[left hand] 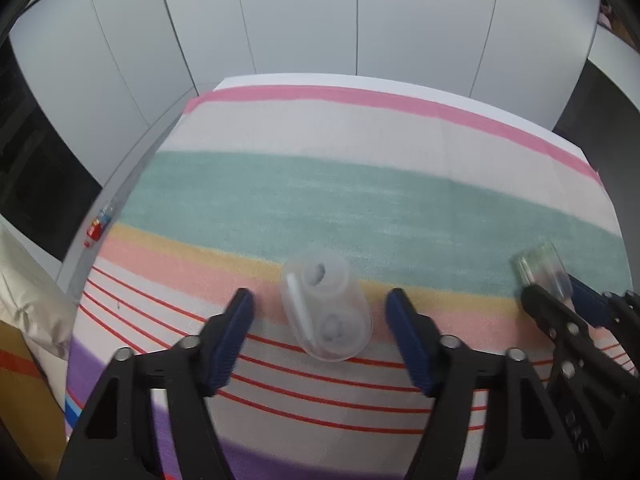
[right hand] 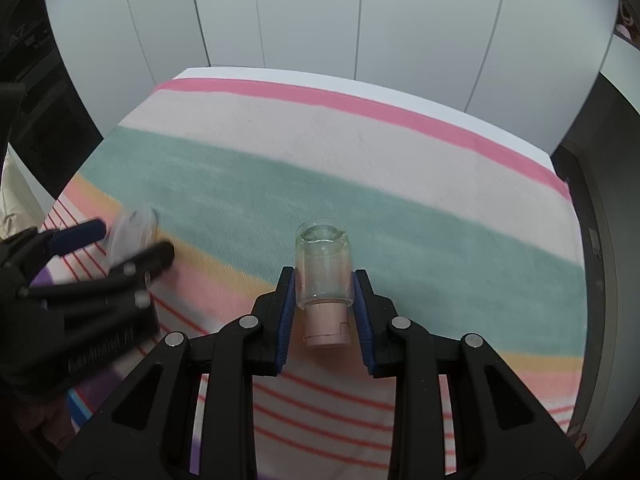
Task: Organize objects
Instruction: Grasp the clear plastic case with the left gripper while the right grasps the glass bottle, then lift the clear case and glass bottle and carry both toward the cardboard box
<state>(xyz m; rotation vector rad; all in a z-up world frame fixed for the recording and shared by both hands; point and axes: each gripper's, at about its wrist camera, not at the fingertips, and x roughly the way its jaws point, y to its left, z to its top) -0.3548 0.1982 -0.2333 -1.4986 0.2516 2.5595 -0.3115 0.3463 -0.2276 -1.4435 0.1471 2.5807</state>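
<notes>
A table point(left hand: 360, 184) covered with a cloth striped in pink, cream, teal, yellow, peach and thin red lines is filling both wrist views, with pale wall panels point(left hand: 300, 16) standing behind it.

On the near part of the cloth, across the peach band and the red lines, a clear oval case point(left hand: 326, 306) is lying between the fingers of the left gripper point(left hand: 322, 304). Two round wells are showing through its plastic, each holding a small greyish shape that is too blurred to identify, with a white strip running along one side. In the left wrist view the jaws are standing apart on either side of the case, the blue pads not touching it. In the right wrist view that gripper is appearing blurred at the left edge.

The right gripper point(right hand: 323, 282) is holding a small clear bottle point(right hand: 323, 264) with a pale pink cap point(right hand: 326, 326). Its jaws are clamped on the glass body just above the cap, the cap pointing back toward the camera. The bottle is looking mostly empty, with only a faint trace at its far end, and it is sitting over the peach and teal bands.
</notes>
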